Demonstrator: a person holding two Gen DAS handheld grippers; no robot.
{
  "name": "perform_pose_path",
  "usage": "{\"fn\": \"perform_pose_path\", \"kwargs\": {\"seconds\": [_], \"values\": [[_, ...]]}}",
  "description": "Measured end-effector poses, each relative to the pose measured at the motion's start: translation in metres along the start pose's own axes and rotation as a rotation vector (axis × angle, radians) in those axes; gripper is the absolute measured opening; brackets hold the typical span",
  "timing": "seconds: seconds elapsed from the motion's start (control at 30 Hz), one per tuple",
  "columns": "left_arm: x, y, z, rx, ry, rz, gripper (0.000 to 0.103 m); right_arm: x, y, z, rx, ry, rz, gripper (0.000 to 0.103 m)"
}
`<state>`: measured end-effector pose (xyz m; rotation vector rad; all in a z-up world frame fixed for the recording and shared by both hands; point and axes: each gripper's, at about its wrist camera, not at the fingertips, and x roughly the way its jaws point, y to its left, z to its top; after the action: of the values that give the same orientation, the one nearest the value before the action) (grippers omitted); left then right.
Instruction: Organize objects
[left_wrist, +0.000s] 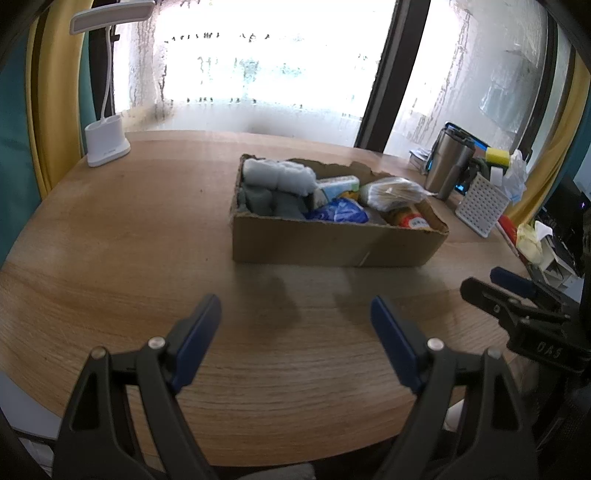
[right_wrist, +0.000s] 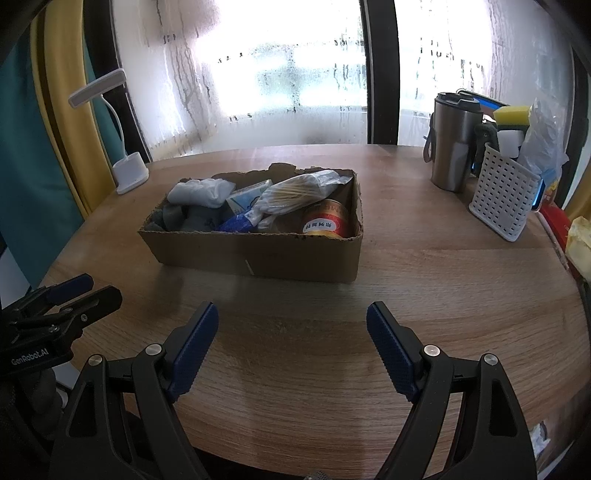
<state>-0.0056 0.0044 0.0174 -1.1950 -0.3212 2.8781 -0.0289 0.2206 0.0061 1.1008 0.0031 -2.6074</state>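
Note:
An open cardboard box (left_wrist: 332, 242) (right_wrist: 258, 253) stands mid-table. It holds white cloths (right_wrist: 201, 192), grey cloths (left_wrist: 266, 201), a small carton (right_wrist: 247, 195), a blue packet (left_wrist: 341, 212), a clear bag of sticks (right_wrist: 295, 194) and a red-and-gold can (right_wrist: 327, 219). My left gripper (left_wrist: 295, 321) is open and empty above the table, short of the box. My right gripper (right_wrist: 291, 325) is open and empty too, also short of the box. Each gripper shows at the edge of the other's view.
A white desk lamp (left_wrist: 105, 142) stands at the far left. At the far right are a steel tumbler (right_wrist: 452, 142), a white perforated basket (right_wrist: 502, 197) with a yellow sponge (right_wrist: 511, 112) and a plastic bag, and red and yellow items by the edge. The wooden table (right_wrist: 424, 295) is round.

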Motion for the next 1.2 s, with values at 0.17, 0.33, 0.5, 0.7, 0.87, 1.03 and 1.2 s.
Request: {"fn": "perform_pose_path", "kwargs": {"seconds": [0.17, 0.33, 0.5, 0.7, 0.87, 1.03, 1.2], "values": [[-0.0003, 0.0009, 0.0001, 0.001, 0.001, -0.001, 0.084, -0.0001, 0.0001, -0.0002, 0.001, 0.0, 0.0, 0.085], [-0.0001, 0.0007, 0.0, 0.001, 0.002, -0.001, 0.084, -0.0002, 0.0002, -0.0006, 0.0, 0.002, -0.001, 0.085], [0.0002, 0.0005, -0.0004, 0.001, 0.002, 0.0, 0.084, -0.0004, 0.0007, -0.0012, 0.001, 0.003, 0.0, 0.085], [0.0002, 0.0005, -0.0004, 0.001, 0.002, -0.001, 0.084, 0.0003, 0.0003, -0.0005, 0.001, 0.003, 0.0, 0.085], [0.0002, 0.0005, -0.0005, 0.001, 0.002, -0.001, 0.084, 0.0004, 0.0001, -0.0005, 0.001, 0.003, 0.0, 0.085], [0.0002, 0.0003, -0.0005, 0.001, 0.003, 0.0, 0.084, 0.0004, -0.0003, -0.0009, 0.002, 0.005, 0.001, 0.085], [0.0001, 0.0003, -0.0003, 0.0, 0.002, 0.0, 0.084, 0.0014, -0.001, -0.0013, 0.002, 0.006, 0.0, 0.085]]}}
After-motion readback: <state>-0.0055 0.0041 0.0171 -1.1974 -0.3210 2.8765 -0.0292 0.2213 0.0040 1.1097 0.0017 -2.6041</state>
